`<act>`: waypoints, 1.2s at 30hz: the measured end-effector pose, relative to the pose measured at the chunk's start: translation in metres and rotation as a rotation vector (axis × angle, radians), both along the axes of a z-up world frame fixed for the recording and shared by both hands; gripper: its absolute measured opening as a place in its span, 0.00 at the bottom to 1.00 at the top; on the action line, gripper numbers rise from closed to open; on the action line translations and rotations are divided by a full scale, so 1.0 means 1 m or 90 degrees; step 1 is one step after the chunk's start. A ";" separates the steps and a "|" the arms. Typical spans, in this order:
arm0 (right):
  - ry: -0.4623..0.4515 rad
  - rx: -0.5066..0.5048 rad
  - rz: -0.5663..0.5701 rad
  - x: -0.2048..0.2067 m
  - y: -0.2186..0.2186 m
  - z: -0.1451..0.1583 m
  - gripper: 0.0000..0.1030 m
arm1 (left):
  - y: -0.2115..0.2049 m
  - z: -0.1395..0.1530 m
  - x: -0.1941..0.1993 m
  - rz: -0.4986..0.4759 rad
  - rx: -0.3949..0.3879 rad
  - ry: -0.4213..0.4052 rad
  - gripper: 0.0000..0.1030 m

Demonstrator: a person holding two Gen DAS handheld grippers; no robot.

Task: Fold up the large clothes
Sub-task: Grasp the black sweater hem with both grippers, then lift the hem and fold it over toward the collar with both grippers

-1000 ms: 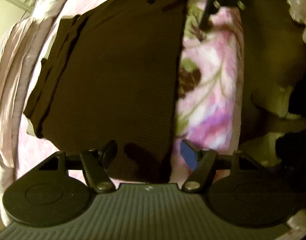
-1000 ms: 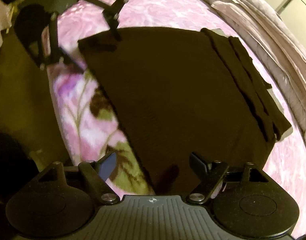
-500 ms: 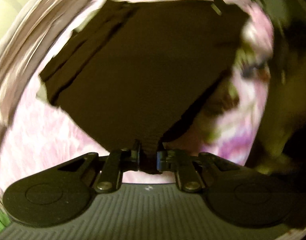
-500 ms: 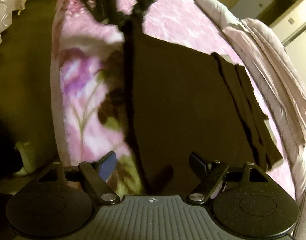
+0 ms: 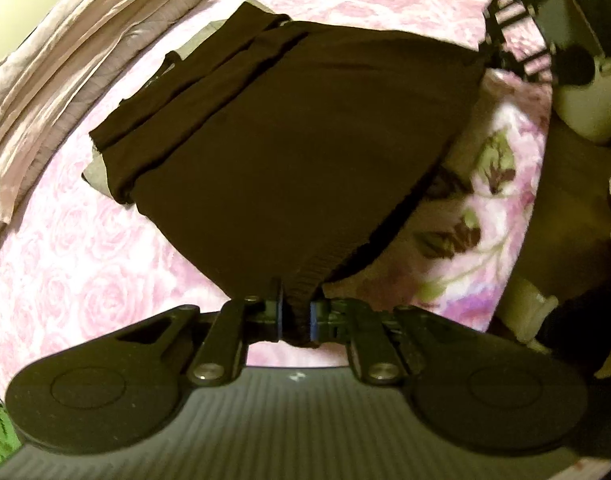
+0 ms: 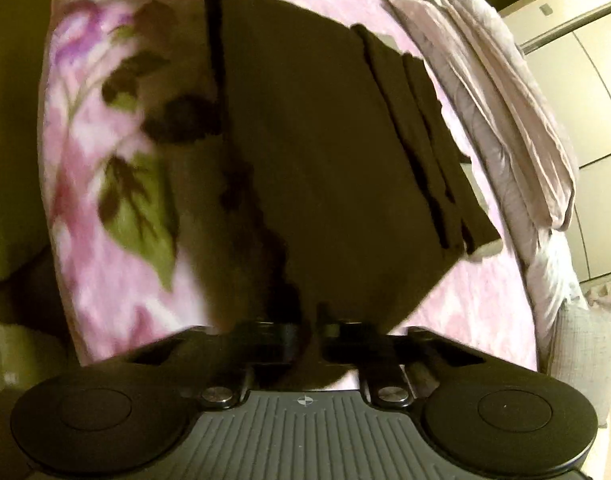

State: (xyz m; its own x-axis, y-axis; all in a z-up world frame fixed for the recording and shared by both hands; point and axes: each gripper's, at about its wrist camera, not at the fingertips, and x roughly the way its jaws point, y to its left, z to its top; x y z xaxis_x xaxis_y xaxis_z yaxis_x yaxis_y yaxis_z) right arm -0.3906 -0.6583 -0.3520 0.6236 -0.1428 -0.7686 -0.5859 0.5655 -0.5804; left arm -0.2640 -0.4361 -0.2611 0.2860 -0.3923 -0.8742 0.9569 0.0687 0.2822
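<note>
A dark brown garment (image 5: pixel 305 140) lies spread on the pink floral bed cover (image 5: pixel 85 280), its sleeves folded in as a band (image 5: pixel 193 92) along the far side. My left gripper (image 5: pixel 295 316) is shut on the near corner, and the cloth rises in a taut ridge from its pads. At the garment's far right corner, my right gripper (image 5: pixel 490 46) shows as a black tool. In the right wrist view, my right gripper (image 6: pixel 309 336) is shut on its own corner of the garment (image 6: pixel 337 160). The edge (image 6: pixel 217 60) between both corners is lifted off the cover.
A pale crumpled quilt (image 5: pixel 65 60) (image 6: pixel 505 100) runs along the bed beyond the garment. The bed's side edge (image 5: pixel 537 168) drops to a dark floor with pale objects (image 5: pixel 585 112). Cupboard doors (image 6: pixel 577 60) stand behind the quilt.
Both grippers were open over the garment's near edge and have shut on its corners, the left one first. The left one has risen, lifting the edge off the cover.
</note>
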 end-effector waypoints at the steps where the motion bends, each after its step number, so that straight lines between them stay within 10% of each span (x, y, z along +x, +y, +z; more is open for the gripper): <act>1: 0.004 0.002 0.003 -0.001 -0.001 0.006 0.00 | 0.002 0.001 -0.004 -0.010 0.004 -0.006 0.07; 9: 0.032 0.012 0.031 -0.026 0.008 0.060 0.00 | 0.027 0.023 -0.041 -0.048 0.017 -0.033 0.04; 20: 0.174 0.054 0.058 -0.104 0.039 0.122 0.00 | 0.089 0.068 -0.083 0.000 0.035 0.095 0.04; 29: 0.095 0.033 0.016 0.032 0.002 0.187 0.00 | 0.027 0.125 0.069 0.030 -0.033 0.071 0.04; 36: 0.153 0.051 -0.011 0.172 -0.054 0.182 0.00 | -0.060 0.117 0.203 0.065 -0.029 0.106 0.04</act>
State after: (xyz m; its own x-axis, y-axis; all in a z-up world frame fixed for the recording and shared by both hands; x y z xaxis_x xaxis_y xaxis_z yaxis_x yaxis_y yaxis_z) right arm -0.2181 -0.7118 -0.1701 0.4203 -0.0848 -0.9034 -0.6915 0.6148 -0.3794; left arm -0.0613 -0.4963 -0.1444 0.1792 -0.4082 -0.8951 0.9774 0.1774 0.1148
